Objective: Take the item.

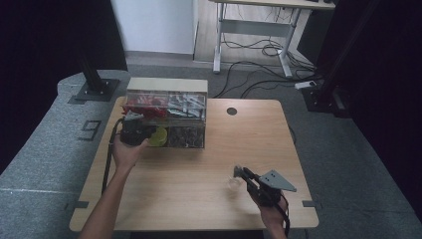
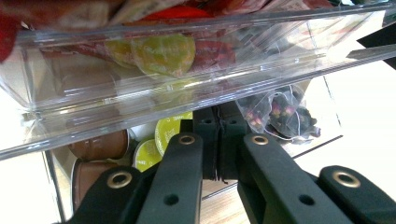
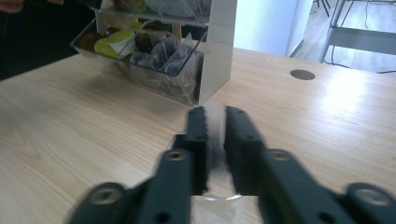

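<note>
A clear two-tier organizer (image 1: 166, 107) stands at the back left of the wooden table (image 1: 199, 199). Its upper tier holds red and white packets. My left gripper (image 1: 141, 128) is at the lower tier's left compartment, beside a yellow-green capsule (image 1: 159, 135). In the left gripper view its jaws (image 2: 218, 114) are shut, with nothing visible between them, in front of green-lidded capsules (image 2: 170, 130), brown capsules (image 2: 100, 144) and tea bags (image 2: 280, 112). Near the front right, my right gripper (image 1: 238, 172) (image 3: 215, 114) is shut on a small clear plastic packet (image 1: 233, 182) (image 3: 219, 205), held just above the table.
A round cable hole (image 1: 232, 111) (image 3: 302, 74) sits in the table behind the middle. The organizer's white side wall (image 3: 219, 51) faces my right gripper. A desk frame with loose cables (image 1: 259, 50) stands on the floor beyond, and a black stand base (image 1: 94, 89) at the far left.
</note>
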Tool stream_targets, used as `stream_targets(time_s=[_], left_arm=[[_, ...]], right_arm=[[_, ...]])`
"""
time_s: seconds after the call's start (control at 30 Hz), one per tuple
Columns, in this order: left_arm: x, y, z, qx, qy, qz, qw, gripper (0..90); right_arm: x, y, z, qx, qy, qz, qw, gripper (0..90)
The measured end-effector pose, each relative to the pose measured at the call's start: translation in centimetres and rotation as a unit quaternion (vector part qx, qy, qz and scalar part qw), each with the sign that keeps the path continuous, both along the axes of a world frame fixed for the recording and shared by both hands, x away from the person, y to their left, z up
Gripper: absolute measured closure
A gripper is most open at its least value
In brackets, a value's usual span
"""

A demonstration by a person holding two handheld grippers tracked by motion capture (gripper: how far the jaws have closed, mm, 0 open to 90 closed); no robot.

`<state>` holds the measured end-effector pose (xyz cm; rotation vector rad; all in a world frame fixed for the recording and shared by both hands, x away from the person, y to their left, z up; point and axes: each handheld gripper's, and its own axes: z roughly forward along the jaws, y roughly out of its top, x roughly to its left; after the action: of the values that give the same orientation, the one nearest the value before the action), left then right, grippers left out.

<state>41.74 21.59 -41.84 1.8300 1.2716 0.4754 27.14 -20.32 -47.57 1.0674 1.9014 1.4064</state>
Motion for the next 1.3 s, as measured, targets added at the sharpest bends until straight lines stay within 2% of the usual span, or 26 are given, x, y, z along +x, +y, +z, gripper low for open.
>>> stream_targets(time_s=[0.17,0.6,1.3], left_arm=[[0.0,0.0,0.0,0.000,0.000,0.000,1.0000,88.9],[-0.1,-0.1,0.1,0.001,0.001,-0.001,1.0000,88.9],[-0.2,-0.2,-0.1,0.005,0.003,-0.002,1.0000,88.9]], right_arm=[[0.0,0.2,-0.1,-0.006,-0.003,-0.002,1.0000,71.4],[-0.2,-0.3,0.1,0.005,-0.017,-0.021,0.9996,56.1],[0.1,-2.3,0.0,0.023,-0.010,-0.042,0.9988,54.3]])
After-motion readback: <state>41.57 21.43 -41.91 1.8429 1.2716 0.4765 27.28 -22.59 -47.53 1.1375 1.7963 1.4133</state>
